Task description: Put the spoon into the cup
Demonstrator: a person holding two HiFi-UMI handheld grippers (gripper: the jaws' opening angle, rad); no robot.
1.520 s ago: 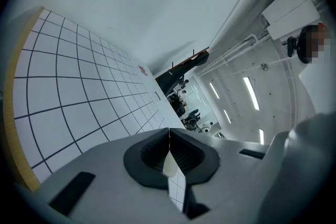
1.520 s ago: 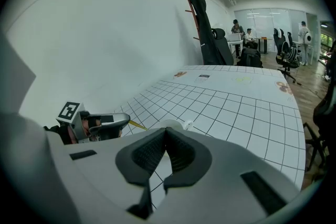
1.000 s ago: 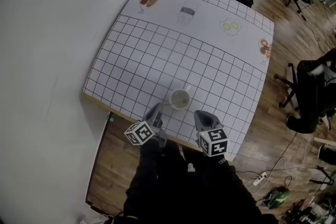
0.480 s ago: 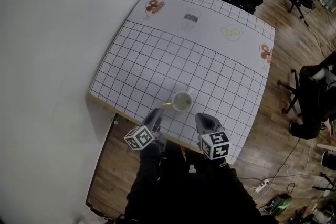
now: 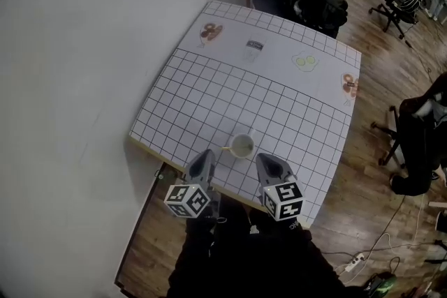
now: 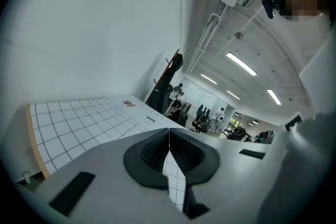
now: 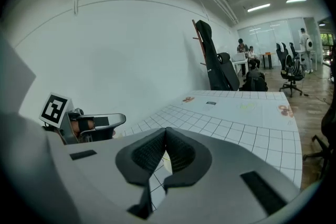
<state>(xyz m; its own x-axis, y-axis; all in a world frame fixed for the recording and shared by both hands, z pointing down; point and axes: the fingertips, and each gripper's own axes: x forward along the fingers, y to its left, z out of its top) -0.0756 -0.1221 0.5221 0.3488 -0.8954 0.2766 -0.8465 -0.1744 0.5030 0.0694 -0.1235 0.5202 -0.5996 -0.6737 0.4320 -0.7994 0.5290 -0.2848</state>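
Note:
A white cup (image 5: 242,146) stands on the grid-patterned table (image 5: 209,94) near its front edge. The spoon (image 5: 228,148) rests in the cup, its handle sticking out over the left rim. My left gripper (image 5: 200,162) hangs just in front and to the left of the cup, clear of the spoon. Its jaws have just been closing and stand shut with nothing between them (image 6: 169,131). To the front right of the cup, my right gripper (image 5: 269,164) is also shut and holds nothing (image 7: 166,131). Both are raised above the table.
Small printed pictures (image 5: 209,31) line the table's far edge. A white wall (image 5: 70,45) runs along the left. Office chairs (image 5: 318,7) stand beyond the table and at the right on the wooden floor. Cables (image 5: 360,262) lie at the lower right.
Both grippers have risen and drawn back from the cup. The left gripper's tip, earlier right at the spoon handle, now stands apart from it. The spoon stays in the cup.

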